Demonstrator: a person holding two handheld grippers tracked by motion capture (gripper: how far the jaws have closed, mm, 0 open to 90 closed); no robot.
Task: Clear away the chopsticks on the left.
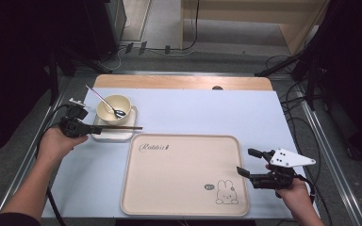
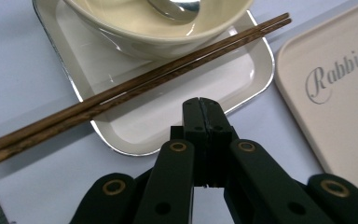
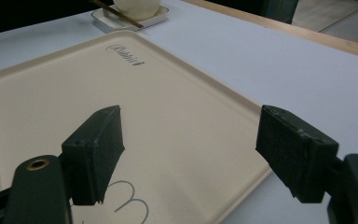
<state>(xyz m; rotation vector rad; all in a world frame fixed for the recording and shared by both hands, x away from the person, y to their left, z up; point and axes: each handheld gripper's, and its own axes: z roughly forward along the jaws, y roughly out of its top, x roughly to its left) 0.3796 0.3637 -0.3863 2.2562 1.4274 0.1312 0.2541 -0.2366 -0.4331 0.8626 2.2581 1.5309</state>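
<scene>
A dim room with cables on a grey floor, and a table (image 1: 193,113) covered in pale blue with a wooden strip along its far edge.

A cream tray (image 1: 184,174) lies near the front of the table, with "Rabbit" in script at its far left corner and a small line-drawn rabbit at its near right corner. Just beyond its left corner sits a small square dish (image 1: 114,132) carrying a cream bowl (image 1: 114,108) with a metal spoon (image 1: 104,102) in it and brown chopsticks (image 1: 120,127) across it. The left claw (image 1: 94,128) is clenched on nothing, its tip over the dish's near edge. The right claw (image 1: 249,162) is released wide over the tray's right edge.
</scene>
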